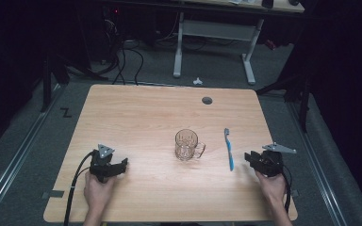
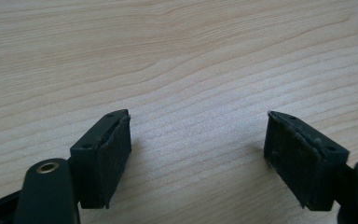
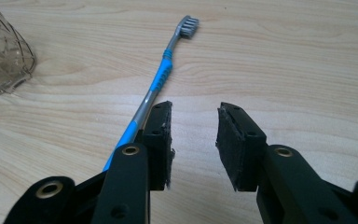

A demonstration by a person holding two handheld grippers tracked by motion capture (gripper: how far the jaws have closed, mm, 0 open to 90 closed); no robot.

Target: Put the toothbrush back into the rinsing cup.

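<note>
A clear glass mug (image 1: 187,144) stands upright near the middle of the wooden table (image 1: 146,113), its handle pointing right. A blue and grey toothbrush (image 1: 228,148) lies flat to the right of the mug, bristles at the far end. My right gripper (image 1: 248,157) rests on the table just right of the toothbrush's near end, open, nothing between its jaws. In the right gripper view the toothbrush (image 3: 161,77) runs past the outside of the left jaw, and the mug (image 3: 2,51) sits at the upper left. My left gripper (image 1: 122,165) lies at the front left, open over bare wood (image 2: 191,93).
A round grey cable hole (image 1: 207,100) sits near the table's far edge. Beyond the table, on the carpeted floor, stand white desk legs (image 1: 178,44) and a tangle of black cables (image 1: 122,56). A metal rail (image 1: 14,155) runs along the left side.
</note>
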